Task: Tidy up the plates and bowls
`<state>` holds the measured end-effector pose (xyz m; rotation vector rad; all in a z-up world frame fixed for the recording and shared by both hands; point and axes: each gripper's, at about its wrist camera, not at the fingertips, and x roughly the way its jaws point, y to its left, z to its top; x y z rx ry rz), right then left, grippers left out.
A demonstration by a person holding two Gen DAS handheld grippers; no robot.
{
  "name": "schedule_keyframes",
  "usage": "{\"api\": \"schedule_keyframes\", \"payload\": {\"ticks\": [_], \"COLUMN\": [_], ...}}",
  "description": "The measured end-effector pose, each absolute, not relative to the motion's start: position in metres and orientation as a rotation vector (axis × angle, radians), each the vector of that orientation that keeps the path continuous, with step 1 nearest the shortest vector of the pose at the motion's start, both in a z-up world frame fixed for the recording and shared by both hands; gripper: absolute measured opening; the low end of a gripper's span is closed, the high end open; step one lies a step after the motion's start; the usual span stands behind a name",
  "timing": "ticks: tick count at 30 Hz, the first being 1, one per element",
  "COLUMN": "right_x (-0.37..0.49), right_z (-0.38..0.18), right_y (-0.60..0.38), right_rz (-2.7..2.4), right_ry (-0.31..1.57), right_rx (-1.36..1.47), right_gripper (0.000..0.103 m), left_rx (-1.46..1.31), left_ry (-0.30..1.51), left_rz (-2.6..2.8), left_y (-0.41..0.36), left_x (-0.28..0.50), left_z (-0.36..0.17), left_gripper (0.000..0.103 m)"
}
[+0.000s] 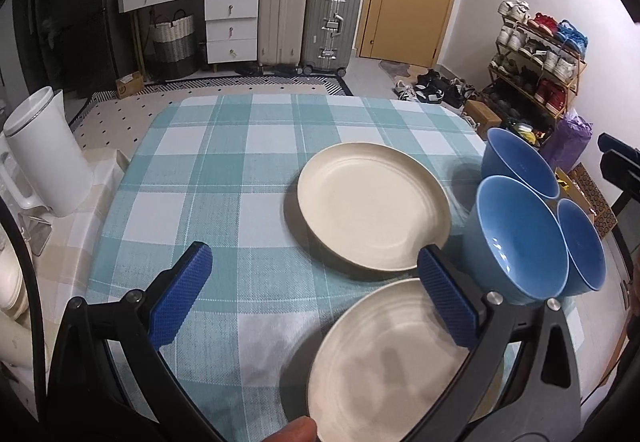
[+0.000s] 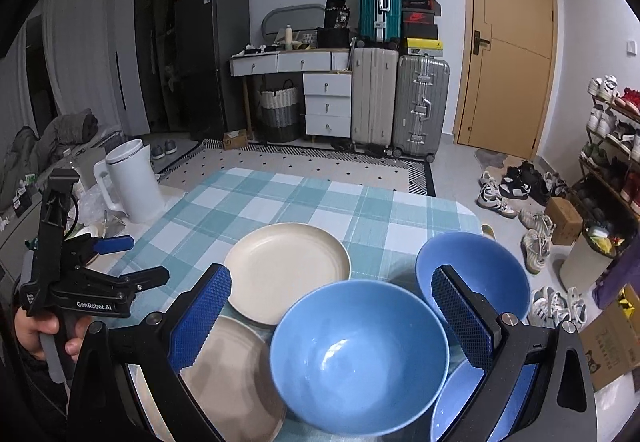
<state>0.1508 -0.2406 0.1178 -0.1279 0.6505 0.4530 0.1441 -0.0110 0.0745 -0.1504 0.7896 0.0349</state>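
Note:
Two cream plates lie on the checked tablecloth: a far plate (image 1: 374, 203) (image 2: 288, 262) and a near plate (image 1: 384, 358) (image 2: 228, 366). Three blue bowls stand to their right: a middle bowl (image 1: 520, 238) (image 2: 360, 358), a far bowl (image 1: 518, 161) (image 2: 476, 274) and a near bowl (image 1: 580, 246) (image 2: 460, 402). My left gripper (image 1: 314, 282) is open and empty, above the near plate's left part; it also shows in the right wrist view (image 2: 132, 258). My right gripper (image 2: 332, 306) is open and empty, hovering over the middle bowl.
A white kettle (image 1: 44, 153) (image 2: 132, 181) stands at the table's left edge with small clutter beside it. The table's right edge (image 1: 476, 137) drops to the floor, with shoes and a shoe rack (image 1: 540, 57) beyond. Suitcases and drawers stand at the back.

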Motion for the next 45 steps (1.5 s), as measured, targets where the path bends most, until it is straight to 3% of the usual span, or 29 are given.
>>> {"api": "schedule_keyframes", "payload": {"ticks": [23,45], "right_x": [0.281,0.346], "right_z": [0.055,-0.021], "right_y": [-0.191,-0.149], "right_rz": [0.508,0.521], "right_ry": [0.945,1.181], "right_rx": [-0.231,-0.344], "right_gripper": [0.102,0.099], "left_rx": [-0.192,-0.251], "left_ry": [0.919,1.029], "left_rz": [0.084,0.11], "left_y": [0.003,0.022], "left_x": [0.22,0.257], "left_z": [0.024,-0.025], "left_gripper": [0.102,0.102]}}
